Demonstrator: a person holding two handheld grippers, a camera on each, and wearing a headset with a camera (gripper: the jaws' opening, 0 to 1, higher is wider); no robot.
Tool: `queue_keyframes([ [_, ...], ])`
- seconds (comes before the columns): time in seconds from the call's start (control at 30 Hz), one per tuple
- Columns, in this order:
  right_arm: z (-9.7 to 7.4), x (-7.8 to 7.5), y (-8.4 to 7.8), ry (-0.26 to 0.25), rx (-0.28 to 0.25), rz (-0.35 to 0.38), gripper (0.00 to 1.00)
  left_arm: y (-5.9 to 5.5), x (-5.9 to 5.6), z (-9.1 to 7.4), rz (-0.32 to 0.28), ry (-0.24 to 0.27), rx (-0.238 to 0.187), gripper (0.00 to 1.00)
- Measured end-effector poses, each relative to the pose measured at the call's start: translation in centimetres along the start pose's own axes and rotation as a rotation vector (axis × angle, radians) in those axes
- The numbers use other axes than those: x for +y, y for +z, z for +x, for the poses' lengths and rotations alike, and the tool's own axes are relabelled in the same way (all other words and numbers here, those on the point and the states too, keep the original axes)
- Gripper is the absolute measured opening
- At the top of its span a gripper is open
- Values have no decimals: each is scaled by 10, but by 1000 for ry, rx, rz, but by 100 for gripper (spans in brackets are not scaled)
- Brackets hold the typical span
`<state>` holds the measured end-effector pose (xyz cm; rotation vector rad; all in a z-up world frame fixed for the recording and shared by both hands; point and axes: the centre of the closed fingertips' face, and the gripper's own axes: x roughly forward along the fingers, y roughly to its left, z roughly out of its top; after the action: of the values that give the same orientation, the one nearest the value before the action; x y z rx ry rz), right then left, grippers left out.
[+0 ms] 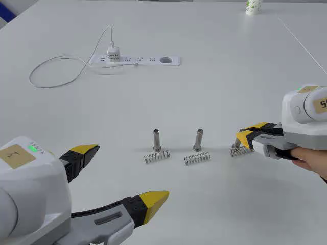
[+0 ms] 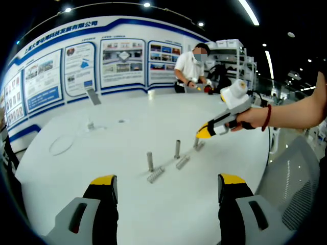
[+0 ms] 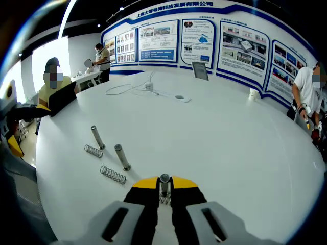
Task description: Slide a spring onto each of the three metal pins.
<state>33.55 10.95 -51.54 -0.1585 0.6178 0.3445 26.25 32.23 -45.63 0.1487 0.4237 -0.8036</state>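
Two metal pins stand upright mid-table, one on the left (image 1: 157, 139) and one to its right (image 1: 198, 138). A spring lies in front of each: the left spring (image 1: 156, 157) and the middle spring (image 1: 197, 158). A third spring (image 1: 241, 151) lies under my right gripper (image 1: 244, 137). In the right gripper view that gripper (image 3: 164, 190) is shut around the top of the third pin (image 3: 164, 178), which stands upright on the table. My left gripper (image 1: 120, 176) hovers open and empty near the table's front left, short of the left pin (image 2: 150, 161).
A white power strip (image 1: 135, 60) with a plugged charger and a looped cable (image 1: 51, 71) lies at the back. A paper cup (image 1: 253, 6) stands far right. A person (image 2: 191, 69) stands beyond the table's far edge. The white tabletop (image 1: 214, 92) around the pins is bare.
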Motion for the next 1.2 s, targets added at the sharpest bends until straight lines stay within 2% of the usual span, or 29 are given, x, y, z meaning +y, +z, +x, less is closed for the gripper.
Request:
queue_keyframes([
  [0.3, 0, 0, 1, 2, -4, 18, 10, -1, -1, 1, 8, -6, 9, 82],
  [0.67, -10, 2, 11, 14, -49, 53, 22, -1, 2, 3, 33, -10, 19, 80],
  [0.8, -15, 3, 16, 17, -68, 51, 28, -6, 10, 7, 66, 5, 44, 77],
  [1.07, -27, 9, 19, 58, -99, 62, 36, -10, 18, 18, 97, -10, 69, 71],
  [1.2, -31, 14, 20, 91, -113, 62, 40, -11, 18, 25, 110, -38, 74, 65],
])
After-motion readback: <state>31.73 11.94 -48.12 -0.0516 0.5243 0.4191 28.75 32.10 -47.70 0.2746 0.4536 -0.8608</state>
